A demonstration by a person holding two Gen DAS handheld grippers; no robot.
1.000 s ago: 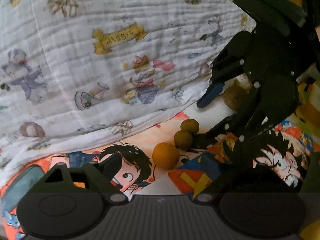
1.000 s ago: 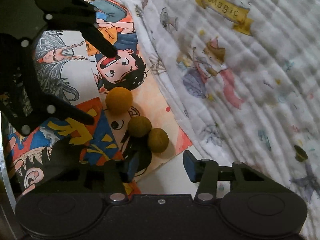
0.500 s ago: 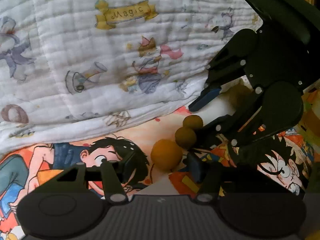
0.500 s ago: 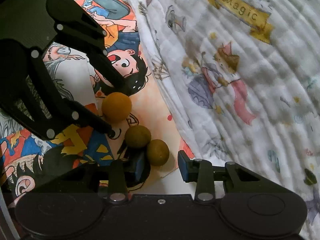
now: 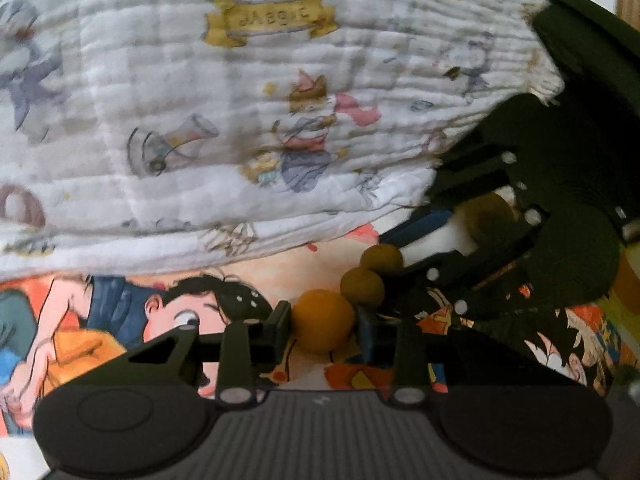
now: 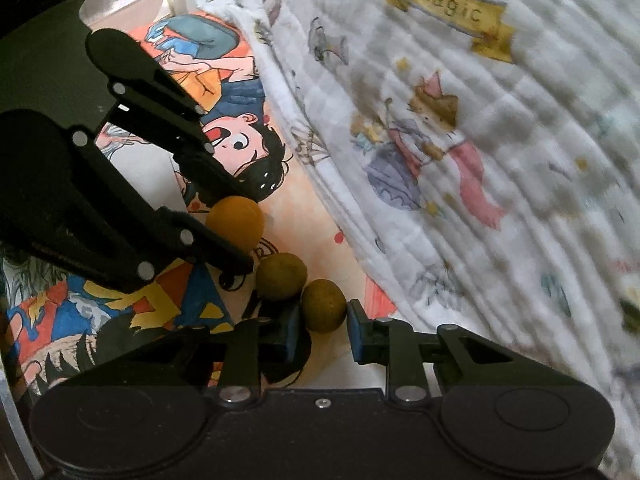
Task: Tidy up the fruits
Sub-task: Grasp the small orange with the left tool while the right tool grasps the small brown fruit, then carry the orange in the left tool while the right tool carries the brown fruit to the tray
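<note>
Left wrist view: the left gripper, jaws just closing, is clamped on the orange fruit on the cartoon mat. Right wrist view: the right gripper is closed on a brown fruit beside the blanket.

left wrist cam low and close behind the orange fruit, right wrist cam steeper, facing it from across, both sharing the fruit row and the cartoon blanket

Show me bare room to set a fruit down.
Free: the cartoon mat by the printed boy's face, between the quilt edge and the orange fruit. Crowded: the row of three fruits further along that edge.
</note>
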